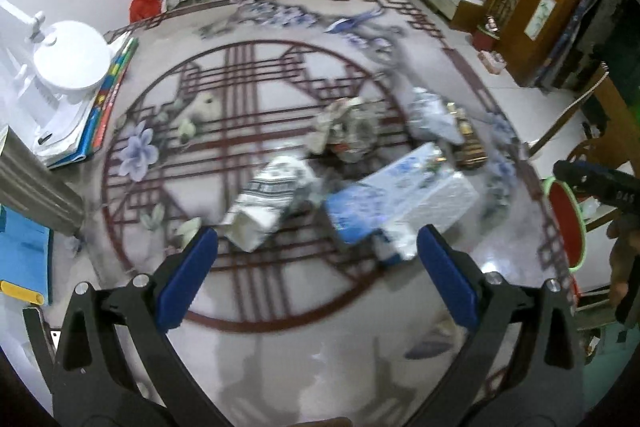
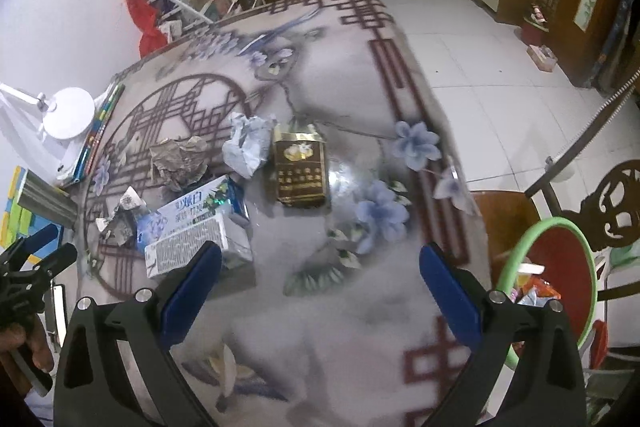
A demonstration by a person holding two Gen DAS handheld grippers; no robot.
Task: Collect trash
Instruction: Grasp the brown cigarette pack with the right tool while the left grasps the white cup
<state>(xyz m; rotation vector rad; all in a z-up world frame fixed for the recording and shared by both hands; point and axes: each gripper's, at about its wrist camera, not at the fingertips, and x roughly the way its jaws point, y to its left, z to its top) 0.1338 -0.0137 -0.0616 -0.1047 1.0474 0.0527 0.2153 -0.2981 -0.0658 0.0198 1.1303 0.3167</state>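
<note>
- Both sets of jaws are out over the tabletop (image 2: 352, 83), and I'd say we're right at the pick-up stage: nothing grabbed yet, litter ahead.
- My left gripper (image 1: 316, 247) is spread wide with nothing in it; the blue-and-white box (image 1: 400, 199) lies just beyond its right jaw, the crushed white carton (image 1: 264, 203) just ahead of its left jaw.
- My right gripper (image 2: 320, 263) gapes equally wide and carries nothing; that box sits beyond its left jaw, the brown cigarette pack (image 2: 300, 167) straight ahead, farther out.
- The brown pack lies flat, long axis running away from my right jaws, opened top at the far end.
- The box lies slantwise, long axis across the left jaws' line.
- Crumpled paper wads (image 2: 248, 143) sit past the pack.
- Red bin (image 2: 556, 275) waits off to the right jaw's side, below the tabletop edge.
- Next, I reckon: drop, straddle one piece, squeeze.
</note>
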